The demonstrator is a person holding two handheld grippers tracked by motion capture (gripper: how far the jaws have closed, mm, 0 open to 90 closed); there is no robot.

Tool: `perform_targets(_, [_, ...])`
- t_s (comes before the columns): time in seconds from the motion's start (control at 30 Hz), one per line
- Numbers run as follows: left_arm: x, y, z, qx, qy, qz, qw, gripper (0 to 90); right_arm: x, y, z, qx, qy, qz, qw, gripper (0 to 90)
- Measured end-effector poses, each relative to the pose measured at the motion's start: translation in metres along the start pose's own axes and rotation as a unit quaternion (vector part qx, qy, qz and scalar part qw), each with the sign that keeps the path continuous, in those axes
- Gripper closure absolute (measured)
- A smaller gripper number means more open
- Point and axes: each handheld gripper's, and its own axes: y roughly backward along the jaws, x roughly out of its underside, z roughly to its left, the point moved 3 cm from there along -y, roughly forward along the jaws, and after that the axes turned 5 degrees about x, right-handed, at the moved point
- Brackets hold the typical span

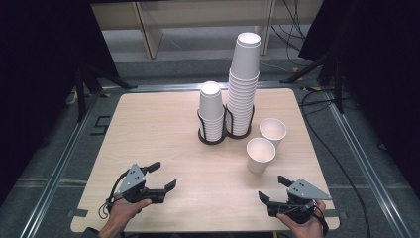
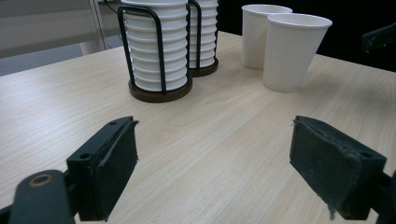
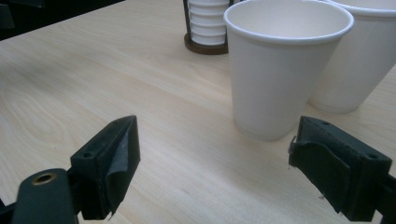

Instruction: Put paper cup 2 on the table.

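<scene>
Two loose white paper cups stand upright on the wooden table: a near cup and a far cup just behind it. A short stack of cups and a tall stack sit in black wire holders. My left gripper hovers open near the front left. My right gripper is open at the front right, a short way in front of the near cup. Neither holds anything.
The table has bare wood across its left half and front. A metal frame rail runs around it. Cables lie on the floor at the right, and a wooden shelf leg stands behind.
</scene>
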Motion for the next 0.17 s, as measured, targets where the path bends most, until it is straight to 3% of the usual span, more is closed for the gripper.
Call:
perform_targets(0.07, [0.0000, -0.0001, 0.0000, -0.001, 0.001, -0.001, 1.0000, 14.6, 0.0005, 0.0001, 0.0001, 0.000, -0.006, 0.004, 1.0000, 15.4])
perform_targets(0.13, [0.0003, -0.0011, 0.0003, 0.001, 0.002, -0.007, 1.0000, 14.6, 0.0006, -0.0008, -0.0024, 0.006, 0.006, 0.000, 1.0000, 15.3])
perform_targets(0.17, [0.0004, -0.0009, 0.0004, 0.001, 0.001, -0.006, 1.0000, 14.6, 0.0017, -0.0007, -0.0006, 0.002, -0.009, 0.009, 0.9999, 15.3])
